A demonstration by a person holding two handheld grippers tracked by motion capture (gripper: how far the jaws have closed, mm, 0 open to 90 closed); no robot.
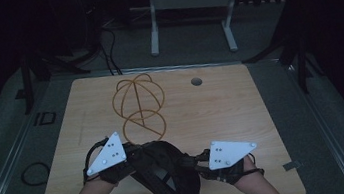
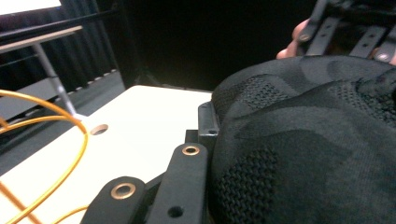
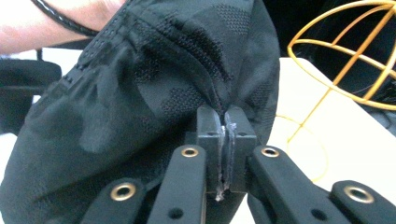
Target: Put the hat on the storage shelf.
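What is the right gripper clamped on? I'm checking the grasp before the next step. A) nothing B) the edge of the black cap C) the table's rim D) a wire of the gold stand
B: in the right gripper view the right gripper has its jaws pressed together with a fold of the black cap pinched between them, while the gold wire stand sits apart behind.

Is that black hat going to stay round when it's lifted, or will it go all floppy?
Probably floppy: the black hat is knit cloth that folds and sags between the left hand-held gripper and right hand-held gripper. It looks light, and the textured fabric seems unlikely to slip from the pinch.
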